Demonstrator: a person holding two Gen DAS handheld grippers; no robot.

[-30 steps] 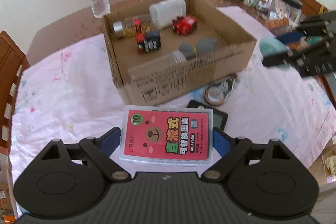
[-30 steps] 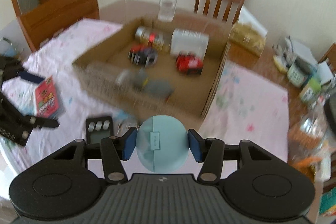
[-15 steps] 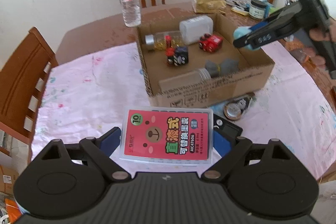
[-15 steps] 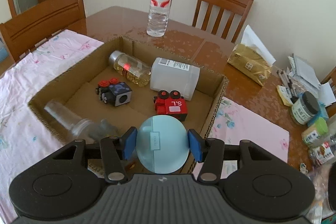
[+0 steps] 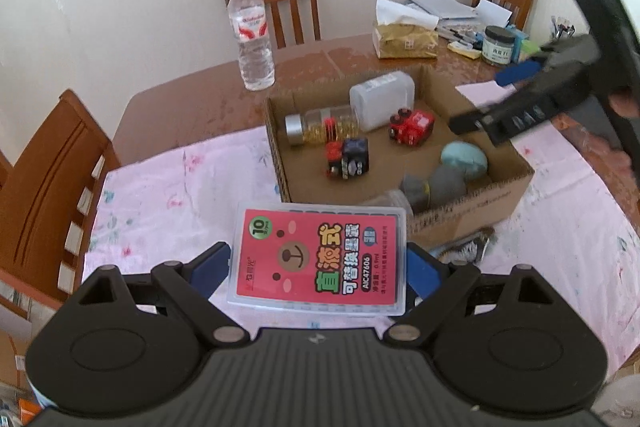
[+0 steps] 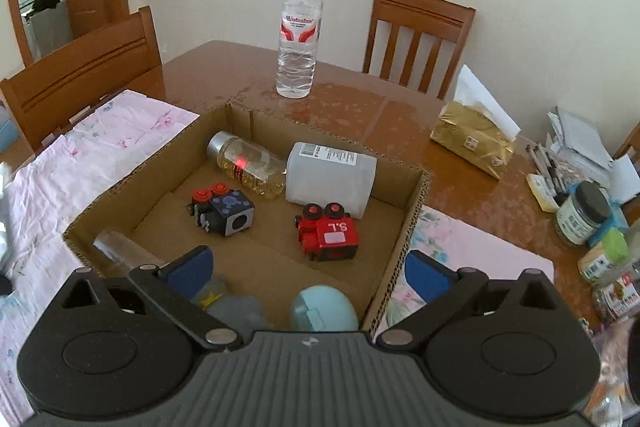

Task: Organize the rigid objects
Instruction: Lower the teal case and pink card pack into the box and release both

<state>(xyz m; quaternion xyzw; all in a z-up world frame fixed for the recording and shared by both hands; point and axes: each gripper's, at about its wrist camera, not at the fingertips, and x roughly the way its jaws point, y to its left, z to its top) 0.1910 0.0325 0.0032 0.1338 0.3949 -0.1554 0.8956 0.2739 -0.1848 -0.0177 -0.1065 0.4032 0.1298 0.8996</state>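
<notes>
One red-labelled plastic case sits pinched crosswise in your left hand-held gripper, low centre of frame, just short of the cardboard box ahead. Your right hand-held gripper hangs spread above the blue egg, which lies inside among bottles and toy blocks.

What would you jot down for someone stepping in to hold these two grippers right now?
Left gripper: shut on the red case, held over the pink cloth just short of the box.
Right gripper: open, empty, hovering over the box's near corner.
In the box: blue egg lying below the right gripper, red toy, black toy, pill bottle, white bottle, grey bundle, clear bottle.
Done: egg dropped in.
Left: put the case in, then the metal item on the cloth beside the box.
</notes>
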